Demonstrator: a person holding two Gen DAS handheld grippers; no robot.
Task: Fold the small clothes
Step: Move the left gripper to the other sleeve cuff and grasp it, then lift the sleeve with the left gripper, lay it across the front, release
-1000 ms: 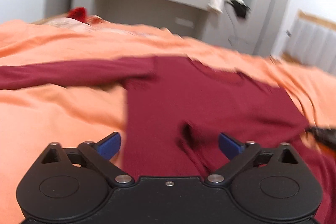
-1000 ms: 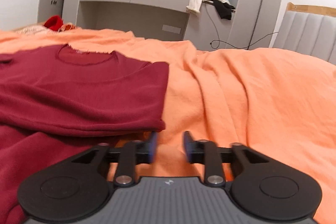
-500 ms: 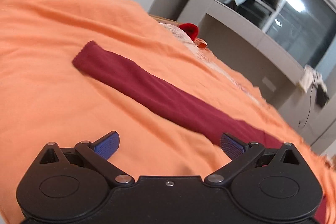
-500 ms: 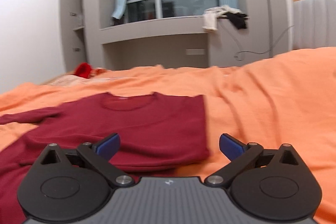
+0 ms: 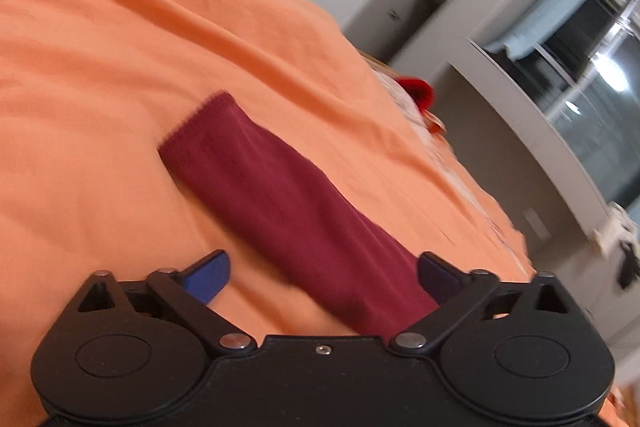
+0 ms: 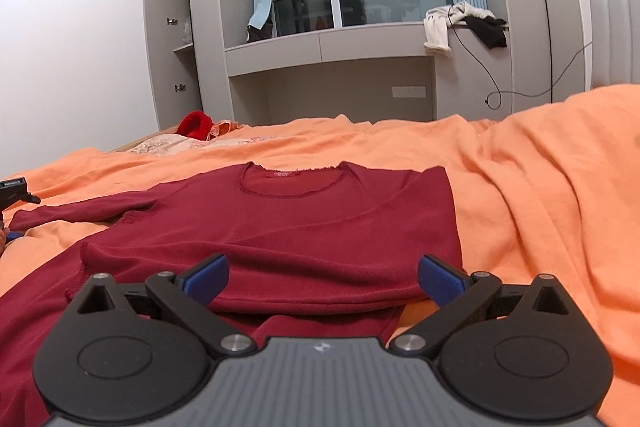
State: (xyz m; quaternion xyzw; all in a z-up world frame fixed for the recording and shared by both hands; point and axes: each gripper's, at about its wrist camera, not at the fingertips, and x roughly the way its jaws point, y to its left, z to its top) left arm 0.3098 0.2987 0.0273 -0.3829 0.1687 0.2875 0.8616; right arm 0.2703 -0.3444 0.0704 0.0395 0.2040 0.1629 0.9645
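Observation:
A dark red long-sleeved top [image 6: 304, 223] lies on the orange bedspread [image 6: 540, 195], its right sleeve side folded in over the body. Its left sleeve [image 5: 280, 203] stretches out flat, cuff at the far end. My left gripper [image 5: 322, 277] is open, just above that sleeve, which runs between the blue pads [image 5: 208, 273]. My right gripper [image 6: 322, 277] is open and empty, over the folded front part of the top. The left gripper's tip [image 6: 14, 189] shows at the left edge of the right wrist view.
A red cloth item [image 6: 194, 125] and pale patterned fabric lie at the bed's far end. Grey built-in shelves and a window ledge [image 6: 328, 47] with white and black clothes [image 6: 464, 25] stand behind. A padded headboard [image 6: 616, 39] is on the right.
My left gripper swung from over the top's body to the outstretched left sleeve and came closer to it. My right gripper opened and pulled back from the folded edge.

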